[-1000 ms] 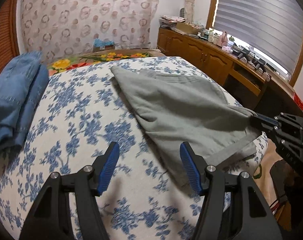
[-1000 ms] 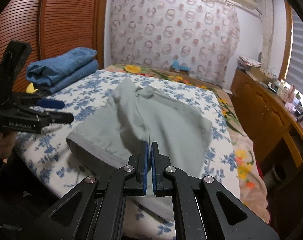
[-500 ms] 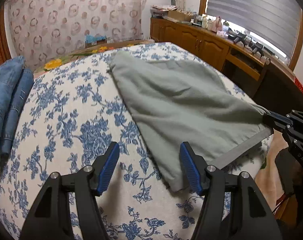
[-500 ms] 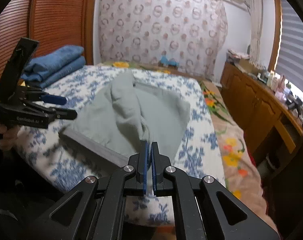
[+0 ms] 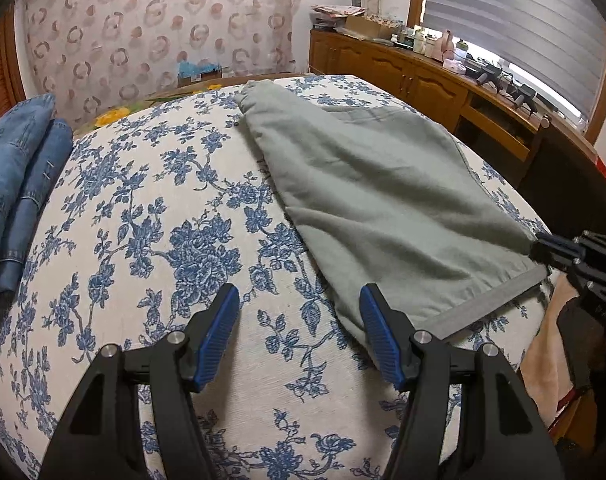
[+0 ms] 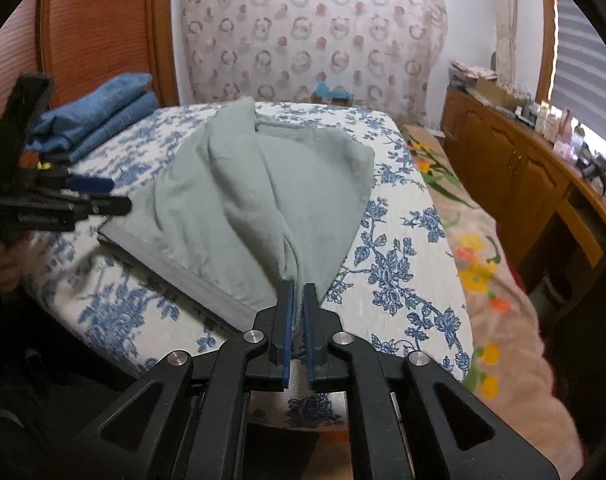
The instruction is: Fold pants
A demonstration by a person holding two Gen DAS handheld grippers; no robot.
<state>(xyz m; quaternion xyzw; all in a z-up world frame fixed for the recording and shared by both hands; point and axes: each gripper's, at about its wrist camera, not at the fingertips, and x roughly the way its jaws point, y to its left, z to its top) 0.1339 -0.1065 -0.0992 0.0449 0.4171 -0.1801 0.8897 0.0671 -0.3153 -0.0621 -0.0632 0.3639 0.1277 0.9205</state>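
Note:
Grey-green pants (image 5: 383, 200) lie spread on the flower-print bed (image 5: 163, 220), their dark hem toward the near edge. My left gripper (image 5: 299, 320) hovers open over the sheet, its right finger just above the hem's near corner, with nothing between its fingers. It also shows in the right wrist view as the left gripper (image 6: 99, 196), held by a hand. My right gripper (image 6: 297, 300) is at the other hem corner of the pants (image 6: 243, 184). Its jaws are opening, a narrow gap shows, and a ridge of cloth still runs between them. The right gripper (image 5: 543, 248) sits at the bed's right edge.
Folded blue jeans (image 5: 15, 176) (image 6: 99, 116) are stacked at the bed's far left side. A wooden cabinet (image 5: 423, 80) cluttered with small items runs along the window wall. A flowered blanket (image 6: 483, 272) covers the floor between bed and cabinet.
Both grippers have sunk toward the bed and the pants now lie flatter. The right jaws, fully shut before, have parted slightly.

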